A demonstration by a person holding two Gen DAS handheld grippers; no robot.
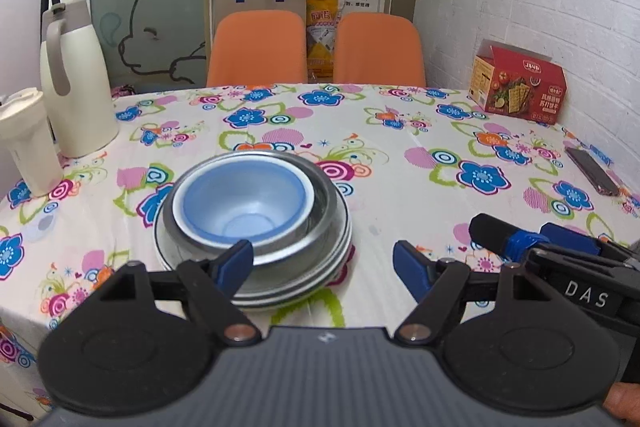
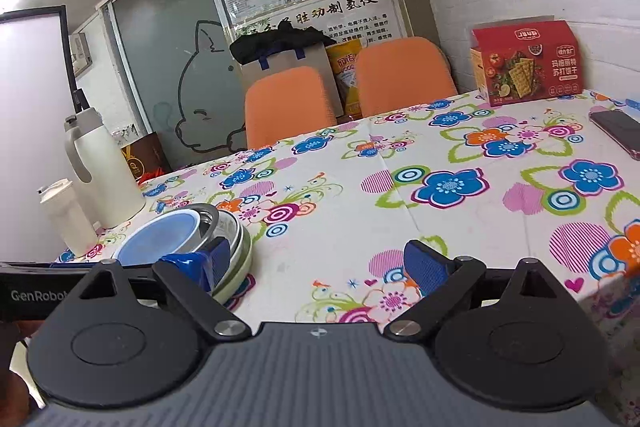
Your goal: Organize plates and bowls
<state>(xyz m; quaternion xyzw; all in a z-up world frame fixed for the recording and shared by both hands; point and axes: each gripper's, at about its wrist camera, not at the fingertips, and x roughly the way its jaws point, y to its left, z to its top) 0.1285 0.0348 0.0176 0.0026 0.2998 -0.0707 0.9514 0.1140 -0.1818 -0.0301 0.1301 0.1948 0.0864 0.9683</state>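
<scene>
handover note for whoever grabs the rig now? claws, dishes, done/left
Left claw: open, empty, just short of the stack.
Right claw: open, empty, over bare tablecloth to the stack's right.
Dishes: blue bowl nested in the steel bowl, both on the plates, one pile near the table's front left.
Done: everything in view is stacked.
Left: no loose dishes visible; check outside the views, otherwise likely finished.
</scene>
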